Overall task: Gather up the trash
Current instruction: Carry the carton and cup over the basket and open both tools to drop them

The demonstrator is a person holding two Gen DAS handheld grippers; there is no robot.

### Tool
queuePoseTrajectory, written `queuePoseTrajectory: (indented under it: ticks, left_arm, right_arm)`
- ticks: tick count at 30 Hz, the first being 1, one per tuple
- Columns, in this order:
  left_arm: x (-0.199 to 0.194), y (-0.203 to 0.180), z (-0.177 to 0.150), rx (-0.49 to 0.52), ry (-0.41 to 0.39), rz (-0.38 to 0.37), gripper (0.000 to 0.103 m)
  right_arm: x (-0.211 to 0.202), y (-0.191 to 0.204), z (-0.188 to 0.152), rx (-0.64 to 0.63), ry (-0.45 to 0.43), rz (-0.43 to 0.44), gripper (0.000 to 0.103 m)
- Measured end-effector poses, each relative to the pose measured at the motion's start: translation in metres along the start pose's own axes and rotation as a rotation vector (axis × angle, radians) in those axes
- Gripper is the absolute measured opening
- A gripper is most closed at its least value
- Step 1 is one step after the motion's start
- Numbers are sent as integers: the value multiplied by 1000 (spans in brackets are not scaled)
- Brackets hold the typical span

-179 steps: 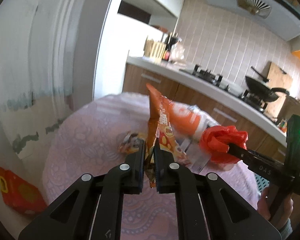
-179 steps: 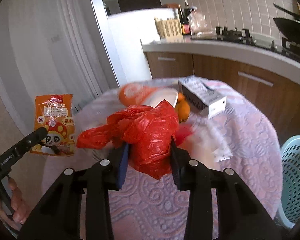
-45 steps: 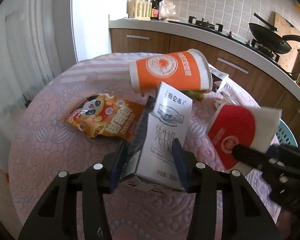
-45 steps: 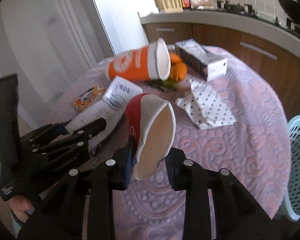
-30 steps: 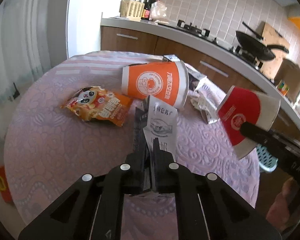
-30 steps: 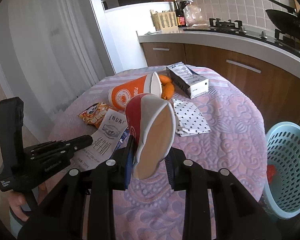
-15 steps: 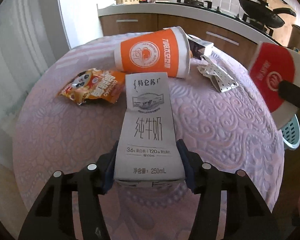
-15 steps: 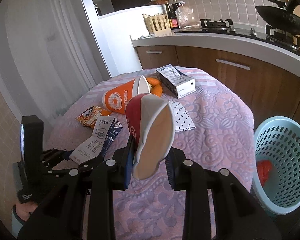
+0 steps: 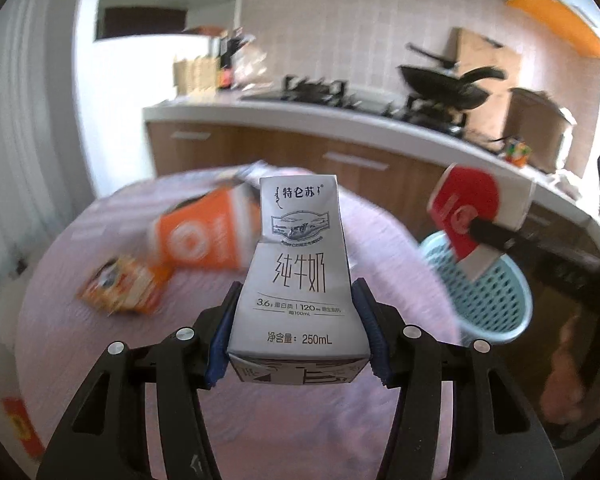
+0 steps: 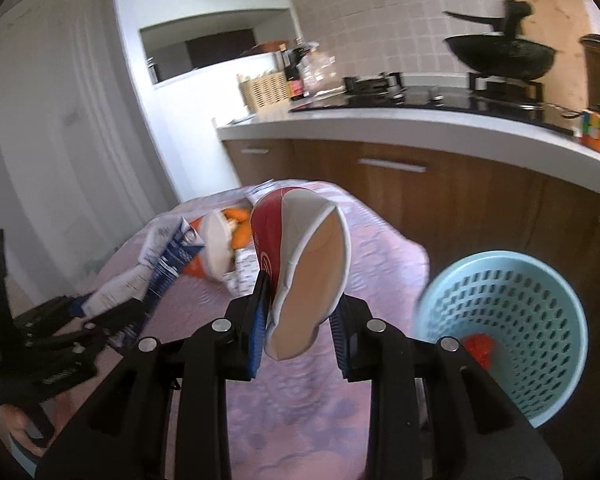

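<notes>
Left gripper [image 9: 298, 336] has its blue pads clamped on both sides of the milk carton [image 9: 300, 272] — jaws about half spread, carton upright, top pointing away from the camera. Right gripper [image 10: 300, 332] pinches the squashed red paper cup [image 10: 304, 264] narrow, mouth facing the camera, above the pink tablecloth [image 10: 300, 412], beside the blue basket [image 10: 504, 320].

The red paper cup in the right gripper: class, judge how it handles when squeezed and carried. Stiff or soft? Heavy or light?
The red paper cup looks soft: its rim is pressed into a narrow oval in the right gripper. It is probably light, since its inside shows empty. It seems unlikely to slip, with both pads pressing its sides.
</notes>
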State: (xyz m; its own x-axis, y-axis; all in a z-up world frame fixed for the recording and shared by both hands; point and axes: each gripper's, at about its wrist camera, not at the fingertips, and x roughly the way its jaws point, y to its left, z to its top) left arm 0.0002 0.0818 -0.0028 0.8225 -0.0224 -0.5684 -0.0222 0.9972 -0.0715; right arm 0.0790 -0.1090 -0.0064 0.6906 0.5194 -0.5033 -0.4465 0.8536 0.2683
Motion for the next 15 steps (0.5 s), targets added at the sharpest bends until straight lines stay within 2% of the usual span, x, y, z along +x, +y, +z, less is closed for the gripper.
queuePoseTrajectory:
  ticks: [8,11,15]
  left_arm:
    - [39,-76,33,68,-2,-140,52]
    - [63,-107,40,82,35,-204,53]
    - [101,-143,42,124,89,-243,53]
  right_arm:
    - [-17,-65,-3,90,-27,-106,25]
    - [-20,-97,-7,148,-20,-163,25]
    - [-19,-137,-13,219,12,-237,25]
